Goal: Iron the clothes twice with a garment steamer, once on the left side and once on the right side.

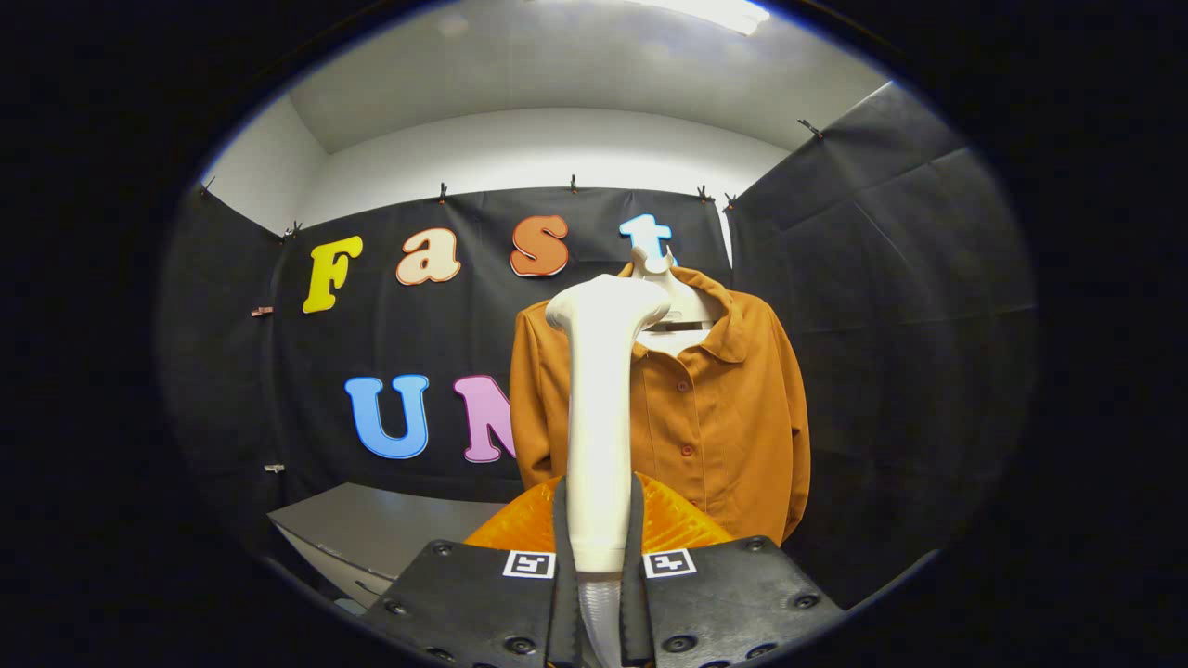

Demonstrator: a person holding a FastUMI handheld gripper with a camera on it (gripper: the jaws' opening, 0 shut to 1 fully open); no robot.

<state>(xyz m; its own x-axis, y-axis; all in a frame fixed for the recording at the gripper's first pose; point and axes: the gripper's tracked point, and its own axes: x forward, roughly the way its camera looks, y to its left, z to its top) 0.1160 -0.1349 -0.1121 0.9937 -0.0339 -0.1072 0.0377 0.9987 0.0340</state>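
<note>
My gripper (599, 557) clamped on steamer handle (599, 436), both fingers pressing it, steamer head upright. Orange shirt (715, 417) hangs on hanger (682, 311) beyond, apart from head. Approach step, I judge; next: bring head to one side of shirt, stroke along it.

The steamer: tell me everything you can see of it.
The steamer is a smooth off-white wand, plastic by its look, standing upright. Its handle is clamped between the two fingers of the gripper, both pressing on it. The bent head at the top faces the orange shirt hanging beyond it; contact cannot be judged. A pale hose leaves its base.
</note>
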